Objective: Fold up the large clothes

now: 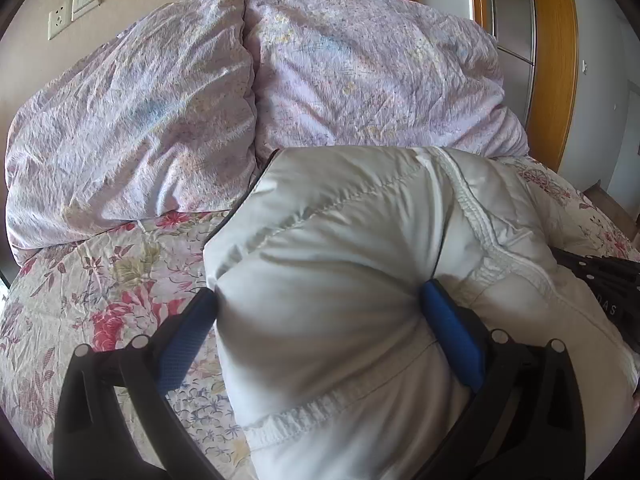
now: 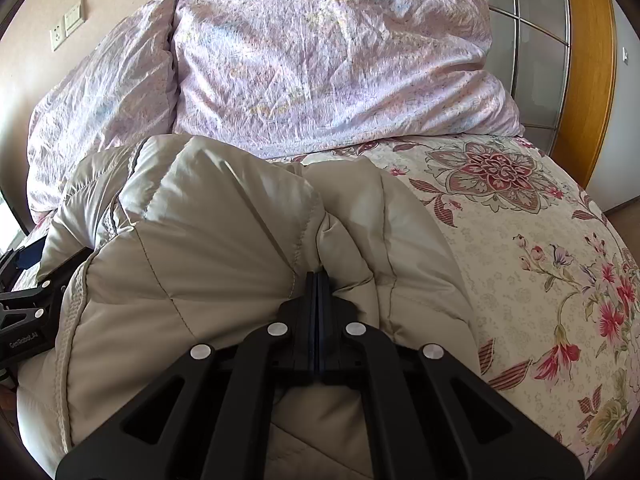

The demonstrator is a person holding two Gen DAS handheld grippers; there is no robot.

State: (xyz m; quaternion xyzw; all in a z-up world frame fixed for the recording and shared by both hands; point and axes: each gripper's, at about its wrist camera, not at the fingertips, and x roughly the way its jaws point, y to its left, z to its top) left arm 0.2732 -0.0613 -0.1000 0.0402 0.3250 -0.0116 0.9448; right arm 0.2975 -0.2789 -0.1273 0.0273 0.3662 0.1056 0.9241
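Looking through the left wrist:
Left gripper (image 1: 318,308): jaws spread wide, its blue pads (image 1: 452,336) pressed into either side of a thick bulge of the padded jacket (image 1: 340,248); it straddles the fabric, and whether it truly clamps it cannot be told.
Jacket position: directly ahead of and between the fingers, piled on the floral bedspread (image 1: 100,280), its bulk running away from the camera toward the pillows (image 1: 160,112).
Seams: an elastic hem (image 1: 486,232) crosses the right part of the bundle.
Right gripper: its black frame shows at the right edge (image 1: 604,280), touching the jacket.

Looking through the right wrist:
Right gripper (image 2: 318,280): jaws closed to a slit, pinching a crease where two quilted folds of the jacket (image 2: 200,248) meet.
Jacket position: straight ahead and to the left, with bare bedspread (image 2: 520,264) to the right.
Left gripper: black frame visible at the far left (image 2: 24,316), beside the jacket's edge.

Relation for the next move: both tools sit on the near end of the jacket, the left one on the left flank, the right one toward the middle; a fold would likely carry this end forward along the long axis.
Obstacles: the pillows (image 2: 320,60) lie just beyond the far end, limiting room; the puffy filling may spring back.
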